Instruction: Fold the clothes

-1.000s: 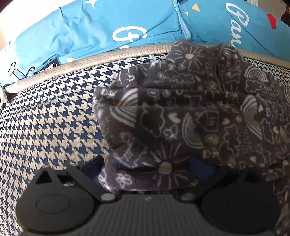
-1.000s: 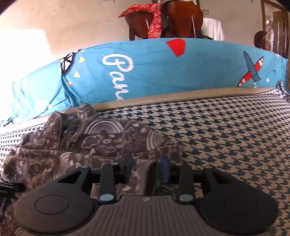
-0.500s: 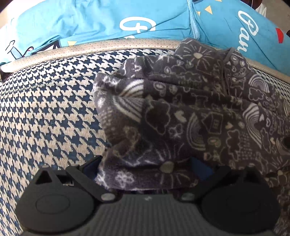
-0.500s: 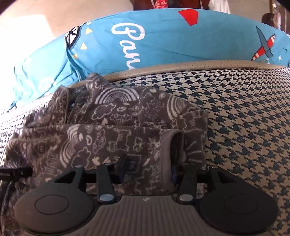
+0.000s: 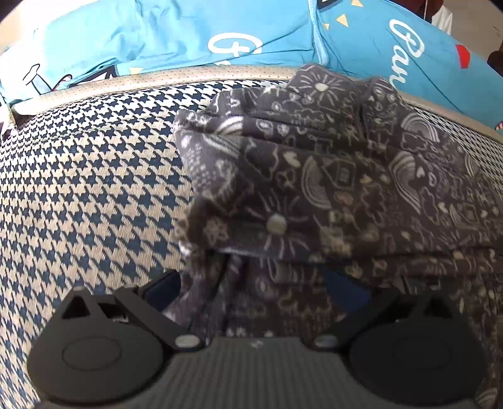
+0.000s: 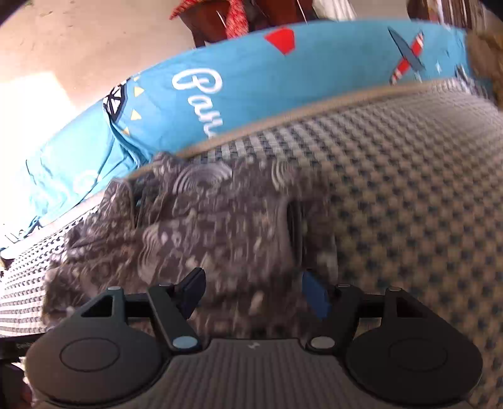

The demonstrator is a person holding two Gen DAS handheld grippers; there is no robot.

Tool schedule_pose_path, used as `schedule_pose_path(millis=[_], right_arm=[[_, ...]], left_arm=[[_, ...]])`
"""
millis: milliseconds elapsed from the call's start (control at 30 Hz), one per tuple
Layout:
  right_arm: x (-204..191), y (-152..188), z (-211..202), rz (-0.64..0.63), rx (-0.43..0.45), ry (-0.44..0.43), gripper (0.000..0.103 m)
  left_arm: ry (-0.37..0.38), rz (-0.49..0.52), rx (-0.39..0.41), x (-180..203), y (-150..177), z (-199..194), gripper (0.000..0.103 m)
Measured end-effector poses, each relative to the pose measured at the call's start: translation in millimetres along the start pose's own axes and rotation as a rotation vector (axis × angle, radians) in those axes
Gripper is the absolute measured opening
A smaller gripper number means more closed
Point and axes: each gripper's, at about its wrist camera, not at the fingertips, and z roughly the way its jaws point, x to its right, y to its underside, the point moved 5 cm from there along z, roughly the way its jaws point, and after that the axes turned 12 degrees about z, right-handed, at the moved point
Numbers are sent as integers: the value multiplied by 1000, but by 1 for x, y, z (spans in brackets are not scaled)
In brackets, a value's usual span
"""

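A dark grey garment printed with white doodles lies bunched and folded on the houndstooth cushion. My left gripper stands wide over its near edge. The fabric lies between the blue pads, which do not press on it. In the right wrist view the same garment is blurred by motion. My right gripper has its jaws opening, with the cloth's right end lying loose between its fingers.
Blue printed pillows line the back of the cushion behind a beige piped edge. Bare houndstooth cushion spreads to the right of the garment. A dark wooden chair with a red cloth stands beyond the pillows.
The right jaws have spread apart and let go of the folded edge, and that view has rolled. The left gripper has shifted, and the fold now rests flat on the layer below.
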Motion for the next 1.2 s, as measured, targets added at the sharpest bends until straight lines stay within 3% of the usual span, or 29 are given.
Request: schedule_pose_path(millis=[367,733,1067,1200], right_arm=[[12,41,-23,1,-12,22,69],[16,65,-24,-33,-41,7,74],[22,67,-33,12,-17,-33,75],[29,69,-51,43,6,-63,75]], left_arm=[[-10,26,22,16,29,-16,103],[-66,123,20,37,52,-11,103],[-48,100,47,35,61,-19,103],[-2,69,64,35,68,-32,103]])
